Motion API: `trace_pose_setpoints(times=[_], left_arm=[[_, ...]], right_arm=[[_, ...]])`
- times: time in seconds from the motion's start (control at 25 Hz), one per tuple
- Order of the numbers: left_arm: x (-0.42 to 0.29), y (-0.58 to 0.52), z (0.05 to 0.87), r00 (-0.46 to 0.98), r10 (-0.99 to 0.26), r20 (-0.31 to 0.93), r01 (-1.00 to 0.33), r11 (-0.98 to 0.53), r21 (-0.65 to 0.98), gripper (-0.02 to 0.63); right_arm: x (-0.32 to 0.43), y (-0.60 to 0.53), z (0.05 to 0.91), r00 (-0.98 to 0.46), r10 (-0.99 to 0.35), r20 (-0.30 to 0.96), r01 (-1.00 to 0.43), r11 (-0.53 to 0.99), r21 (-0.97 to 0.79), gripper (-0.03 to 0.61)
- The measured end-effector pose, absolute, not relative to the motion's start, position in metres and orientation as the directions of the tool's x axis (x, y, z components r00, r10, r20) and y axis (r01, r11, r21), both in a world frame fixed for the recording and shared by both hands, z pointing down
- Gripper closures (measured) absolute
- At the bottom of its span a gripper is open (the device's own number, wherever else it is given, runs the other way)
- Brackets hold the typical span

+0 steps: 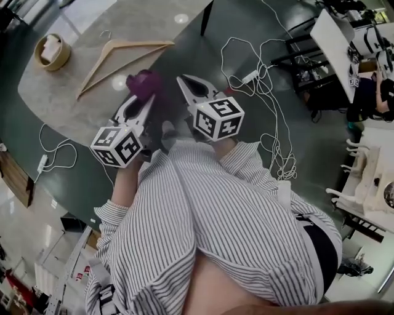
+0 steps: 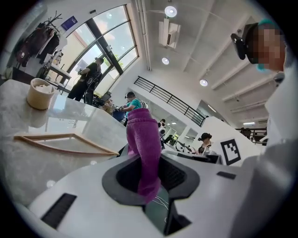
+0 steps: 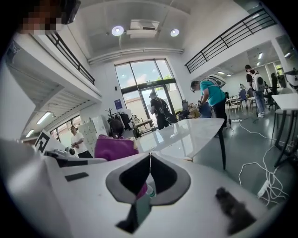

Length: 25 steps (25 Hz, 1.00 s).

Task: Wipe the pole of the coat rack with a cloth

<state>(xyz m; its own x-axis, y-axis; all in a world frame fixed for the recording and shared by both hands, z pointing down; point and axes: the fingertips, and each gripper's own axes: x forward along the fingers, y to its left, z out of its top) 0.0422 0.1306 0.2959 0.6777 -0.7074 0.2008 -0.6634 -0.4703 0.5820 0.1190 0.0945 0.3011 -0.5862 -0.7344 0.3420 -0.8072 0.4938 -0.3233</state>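
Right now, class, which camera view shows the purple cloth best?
The left gripper view: the cloth stands centre, pinched in the left gripper's fingers. The head view shows only a bunch of it; the right gripper view, a patch off to one side.

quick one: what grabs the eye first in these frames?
The purple cloth, pinched in the left hand-held gripper, stands out just ahead of the person's striped shirt. Beyond it a wooden hanger lies flat on the pale table, with a round beige tub near the table's left end. The right hand-held gripper is shut and empty beside the left.
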Motion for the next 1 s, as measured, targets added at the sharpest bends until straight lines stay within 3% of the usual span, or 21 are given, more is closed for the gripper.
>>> trace_pose_setpoints(times=[0.36, 1.0], left_arm=[[0.066, 0.048, 0.298, 0.652, -0.732, 0.2, -0.683, -0.452, 0.573, 0.517], [0.052, 0.005, 0.318, 0.653, -0.708, 0.268, -0.698, -0.425, 0.577, 0.517]], right_arm=[[0.148, 0.009, 0.3, -0.61, -0.722, 0.327, -0.788, 0.508, -0.348, 0.561], [0.151, -0.035, 0.324, -0.586, -0.736, 0.341, -0.793, 0.431, -0.431, 0.561]])
